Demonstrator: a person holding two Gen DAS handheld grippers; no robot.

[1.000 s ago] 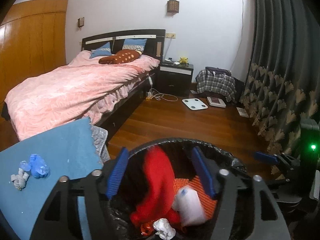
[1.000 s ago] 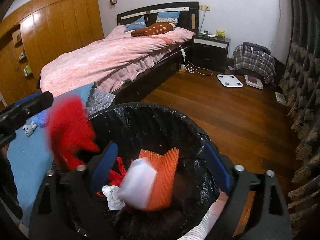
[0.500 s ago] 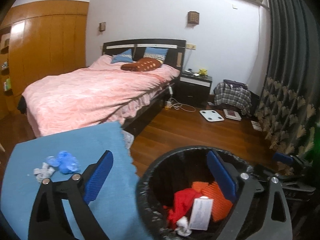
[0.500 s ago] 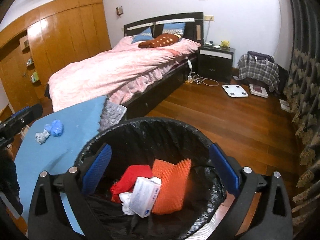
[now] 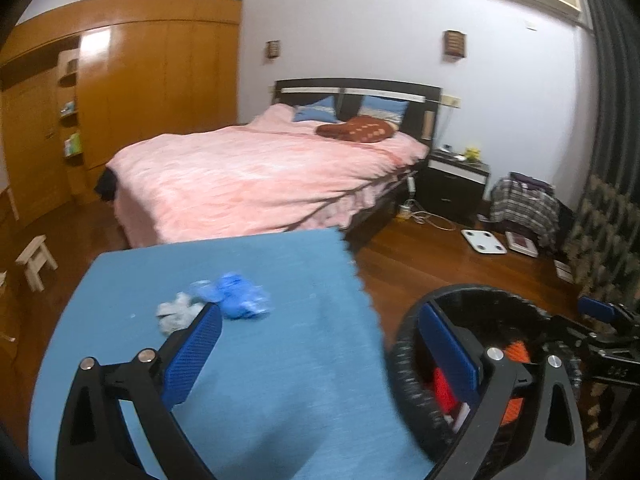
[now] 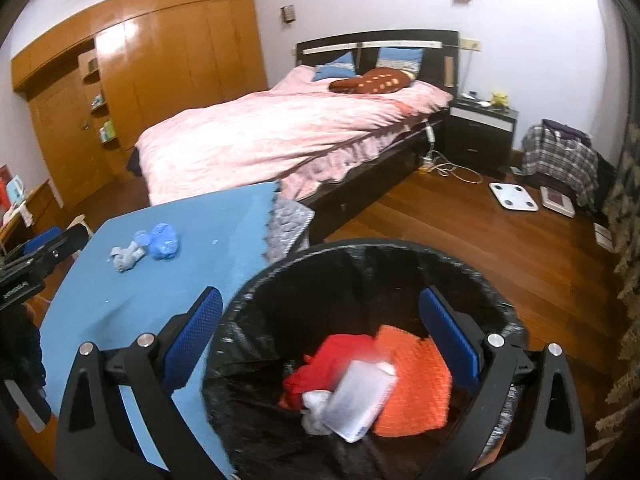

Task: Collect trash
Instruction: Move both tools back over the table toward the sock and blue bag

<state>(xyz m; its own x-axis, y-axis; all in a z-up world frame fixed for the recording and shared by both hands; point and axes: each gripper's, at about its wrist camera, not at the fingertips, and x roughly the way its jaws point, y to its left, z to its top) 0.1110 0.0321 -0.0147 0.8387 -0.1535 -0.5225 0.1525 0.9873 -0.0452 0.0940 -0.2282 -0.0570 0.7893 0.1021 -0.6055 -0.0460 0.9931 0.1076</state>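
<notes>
Both the left gripper [image 5: 320, 354] and right gripper [image 6: 322, 334] were spread wide, empty. Blue crumpled trash [image 5: 242, 299] and grey wad [image 5: 178, 312], without clear long axis, were seen mid-surface on the blue table [image 5: 280, 360], unobstructed; the bin [image 6: 360, 272] beside its right edge, bed [image 5: 256, 176] beyond.

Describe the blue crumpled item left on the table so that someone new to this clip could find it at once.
Start at the blue-covered table in front of the pink bed, left of the black-lined trash bin. Two scraps lie side by side on it. The blue crumpled item is the right-hand one, bright and glossy, while its neighbour, the grey-white wad, is dull and pale.
</notes>
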